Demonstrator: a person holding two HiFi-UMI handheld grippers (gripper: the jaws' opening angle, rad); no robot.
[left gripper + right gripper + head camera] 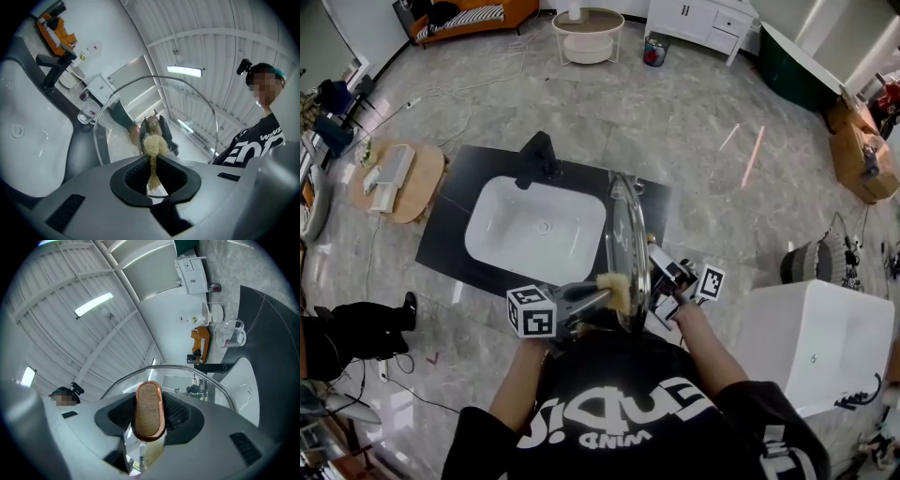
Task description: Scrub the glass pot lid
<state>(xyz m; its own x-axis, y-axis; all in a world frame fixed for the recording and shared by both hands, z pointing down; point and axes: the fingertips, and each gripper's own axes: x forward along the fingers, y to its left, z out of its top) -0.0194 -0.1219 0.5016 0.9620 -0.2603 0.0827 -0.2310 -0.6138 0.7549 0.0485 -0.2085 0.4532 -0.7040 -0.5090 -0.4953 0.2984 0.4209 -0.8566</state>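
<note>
Glass pot lid (628,246): upright above desk (450,234), beside sink (534,230).
- Right gripper (661,279): jaws clamp lid knob (149,411).
- Left gripper (595,302): jaws pinch fibre scrubber (617,291) against glass.
- Step: scrubbing.
- Next, likely: steady lid, sweep scrubber.

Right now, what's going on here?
A person stands over the sink with a gripper in each hand. The right gripper is shut on the knob of the lid, holding the lid on edge. The left gripper is shut on a tan scrubber, whose head is at the glass on the opposite face.
</note>
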